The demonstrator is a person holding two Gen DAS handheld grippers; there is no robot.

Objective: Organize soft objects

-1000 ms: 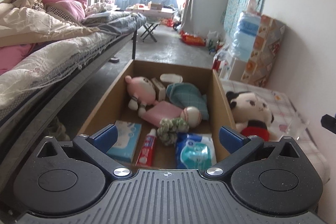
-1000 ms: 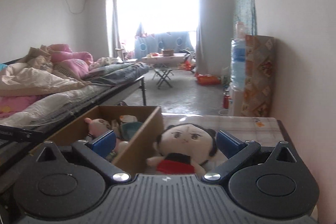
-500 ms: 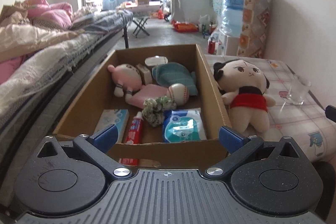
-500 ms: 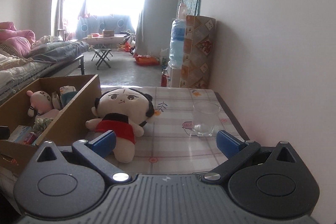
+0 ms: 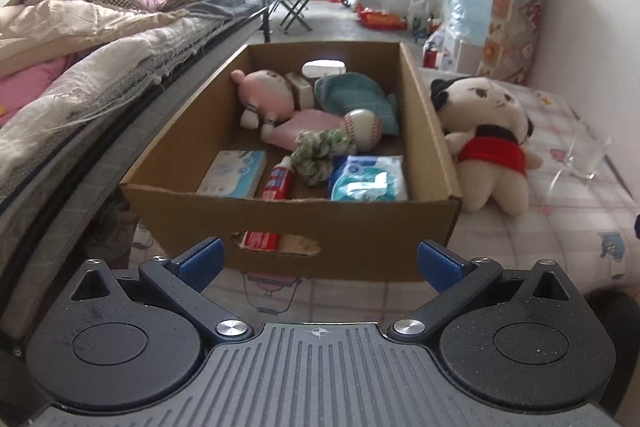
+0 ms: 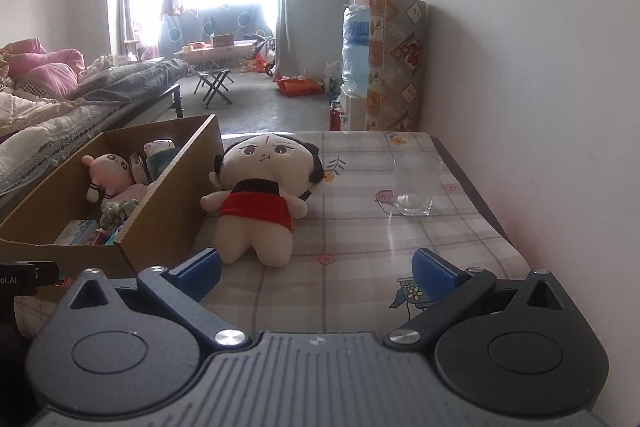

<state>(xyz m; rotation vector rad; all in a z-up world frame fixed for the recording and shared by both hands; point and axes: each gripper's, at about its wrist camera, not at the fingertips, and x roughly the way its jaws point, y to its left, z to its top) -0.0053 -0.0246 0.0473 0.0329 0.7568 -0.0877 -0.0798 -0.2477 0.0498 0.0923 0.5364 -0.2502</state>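
A cardboard box [image 5: 340, 227] [image 6: 160, 211] stands on the checked tablecloth and holds a pink plush [image 5: 264, 95] [image 6: 110, 171], a teal cloth [image 5: 352, 95], a baseball [image 5: 360, 129], a green scrunchie [image 5: 316, 151], tissue packs and a tube. A big-headed doll in a red dress [image 5: 486, 139] [image 6: 260, 195] lies on the table against the box's right wall. My left gripper [image 5: 318, 261] is open, just short of the box's front wall. My right gripper [image 6: 316, 271] is open over the table, in front of the doll's legs.
A clear glass [image 6: 416, 185] [image 5: 584, 157] stands on the table to the right of the doll, near the wall. A bed with heaped bedding [image 5: 80, 59] runs along the left. A water bottle and a patterned box [image 6: 394, 63] stand beyond the table's far end.
Both grippers have pulled back and lowered: the box's front wall now fills the left view and the doll sits farther ahead. The right view swung from the box toward the table, then partly back.
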